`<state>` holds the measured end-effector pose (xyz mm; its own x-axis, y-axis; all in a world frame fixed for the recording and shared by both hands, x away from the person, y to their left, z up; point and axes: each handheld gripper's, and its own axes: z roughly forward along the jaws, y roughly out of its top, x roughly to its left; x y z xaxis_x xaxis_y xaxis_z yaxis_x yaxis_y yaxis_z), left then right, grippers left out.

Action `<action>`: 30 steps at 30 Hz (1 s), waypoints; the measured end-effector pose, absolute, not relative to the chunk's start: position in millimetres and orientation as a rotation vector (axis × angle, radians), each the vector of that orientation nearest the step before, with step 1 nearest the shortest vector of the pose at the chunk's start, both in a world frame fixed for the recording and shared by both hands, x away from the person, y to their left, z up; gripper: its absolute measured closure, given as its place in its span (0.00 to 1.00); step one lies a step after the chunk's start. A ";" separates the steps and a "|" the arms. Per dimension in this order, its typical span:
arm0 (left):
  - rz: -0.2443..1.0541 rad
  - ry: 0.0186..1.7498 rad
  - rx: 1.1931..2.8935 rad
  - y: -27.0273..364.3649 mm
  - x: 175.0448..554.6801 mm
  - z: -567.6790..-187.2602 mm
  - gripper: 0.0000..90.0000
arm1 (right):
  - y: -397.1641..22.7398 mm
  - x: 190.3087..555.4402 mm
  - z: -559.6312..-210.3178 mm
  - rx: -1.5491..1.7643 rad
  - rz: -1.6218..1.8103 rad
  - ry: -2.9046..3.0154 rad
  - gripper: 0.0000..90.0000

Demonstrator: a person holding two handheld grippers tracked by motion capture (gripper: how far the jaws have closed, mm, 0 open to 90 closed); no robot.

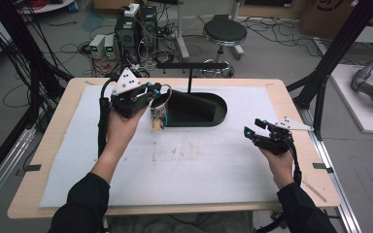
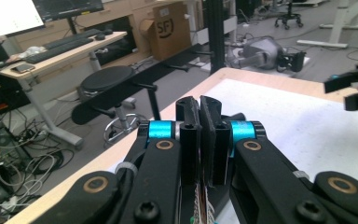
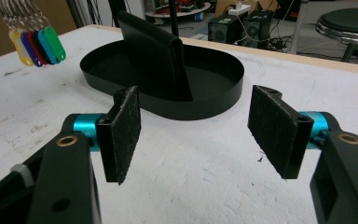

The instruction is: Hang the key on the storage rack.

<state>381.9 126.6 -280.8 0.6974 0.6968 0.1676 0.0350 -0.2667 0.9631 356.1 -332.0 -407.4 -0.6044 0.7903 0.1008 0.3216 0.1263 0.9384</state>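
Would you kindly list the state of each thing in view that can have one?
left hand-held gripper: shut on the key ring, raised above the table.
key ring: hanging, coloured tags dangling.
right hand-held gripper: open, nothing between its pads.
black tray: flat on the white mat, dark upright piece inside.

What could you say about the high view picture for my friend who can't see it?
A person's left claw holds up a metal ring with a bunch of colourful key tags, lifted beside a black oval tray with a T-shaped stand. The right claw waits open, above the white mat on the wooden table.
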 end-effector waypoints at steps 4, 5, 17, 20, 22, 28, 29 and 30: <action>0.722 0.595 1.739 125.6 388.9 -276.3 0.96 | -332.0 356.4 -407.5 1.069 1.484 1.986 0.39; 0.717 0.597 1.736 125.1 391.1 -275.3 0.96 | -332.0 356.5 -407.5 1.068 1.484 1.987 0.39; 0.740 0.644 1.748 118.7 416.5 -275.0 0.96 | -332.5 356.3 -407.3 1.068 1.490 1.984 0.39; 0.742 0.663 1.735 119.2 422.4 -276.3 0.96 | -332.6 356.5 -407.4 1.073 1.492 1.985 0.39; 0.741 0.664 1.739 119.6 426.9 -276.8 0.96 | -332.5 356.8 -407.6 1.069 1.491 1.984 0.39; 0.743 0.688 1.744 118.4 439.1 -279.9 0.96 | -332.3 357.2 -407.8 1.069 1.492 1.983 0.39; 0.740 0.694 1.742 118.7 441.4 -280.9 0.96 | -332.3 357.4 -407.9 1.067 1.491 1.984 0.39; 0.739 0.695 1.741 119.0 443.4 -281.8 0.96 | -332.1 357.4 -408.0 1.069 1.489 1.984 0.39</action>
